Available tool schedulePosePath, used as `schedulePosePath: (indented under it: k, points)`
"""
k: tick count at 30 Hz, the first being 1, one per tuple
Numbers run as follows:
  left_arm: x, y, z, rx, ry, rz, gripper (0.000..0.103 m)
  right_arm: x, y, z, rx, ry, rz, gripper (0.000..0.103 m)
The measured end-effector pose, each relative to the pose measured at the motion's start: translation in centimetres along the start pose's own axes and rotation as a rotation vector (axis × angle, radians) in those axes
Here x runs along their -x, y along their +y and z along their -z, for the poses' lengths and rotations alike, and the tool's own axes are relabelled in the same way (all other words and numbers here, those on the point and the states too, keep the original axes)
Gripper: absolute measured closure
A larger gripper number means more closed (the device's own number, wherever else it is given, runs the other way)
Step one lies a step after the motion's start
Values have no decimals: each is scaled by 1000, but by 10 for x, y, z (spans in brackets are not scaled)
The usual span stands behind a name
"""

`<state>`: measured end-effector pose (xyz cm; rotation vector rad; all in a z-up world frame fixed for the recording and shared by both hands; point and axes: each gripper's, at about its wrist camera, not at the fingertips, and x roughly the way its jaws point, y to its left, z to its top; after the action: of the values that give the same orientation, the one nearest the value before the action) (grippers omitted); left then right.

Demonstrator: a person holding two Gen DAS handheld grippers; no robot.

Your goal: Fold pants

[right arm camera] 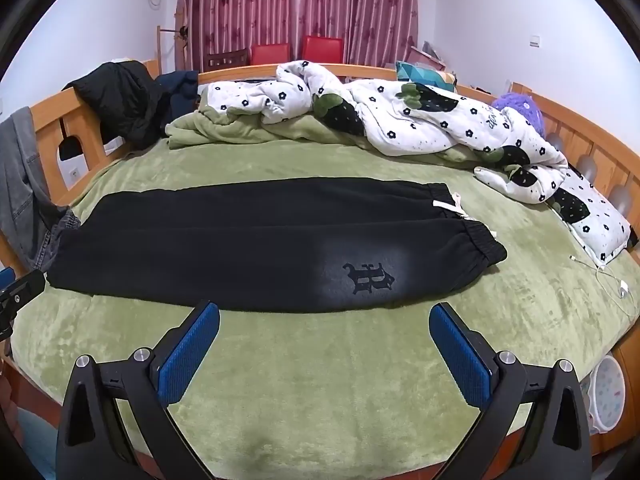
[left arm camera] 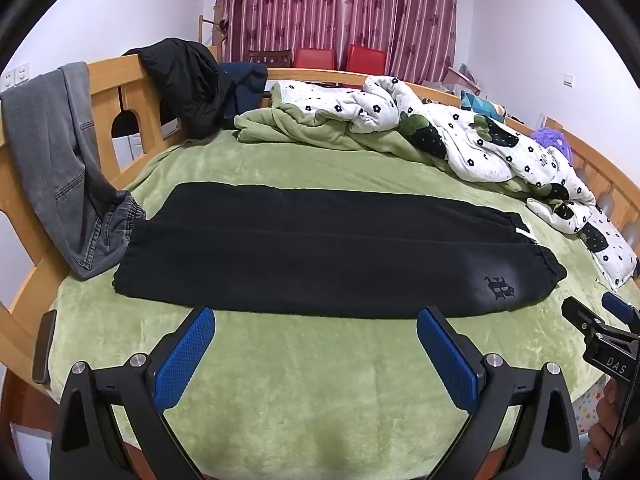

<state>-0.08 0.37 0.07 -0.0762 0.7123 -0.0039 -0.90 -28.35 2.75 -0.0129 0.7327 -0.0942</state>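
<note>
On green blanket [left arm camera: 280, 380]: 1 black pants [left arm camera: 320, 256], 2 wide-spread tools [left arm camera: 316, 320] [right arm camera: 324, 316].

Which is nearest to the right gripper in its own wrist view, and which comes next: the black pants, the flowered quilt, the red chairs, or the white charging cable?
From the right gripper, jaws open:
1. Black pants, straight ahead, their near edge just past the fingertips.
2. White charging cable, off to the right on the green blanket.
3. Flowered quilt, bunched along the bed's far side.
4. Red chairs, beyond the bed by the curtains.
</note>
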Motion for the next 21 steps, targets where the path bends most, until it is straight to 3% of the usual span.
schedulePosePath:
  k: [21]
  points:
    - [0, 1, 1, 5, 2, 1, 1, -1, -3, 2, -9, -1, 4, 0]
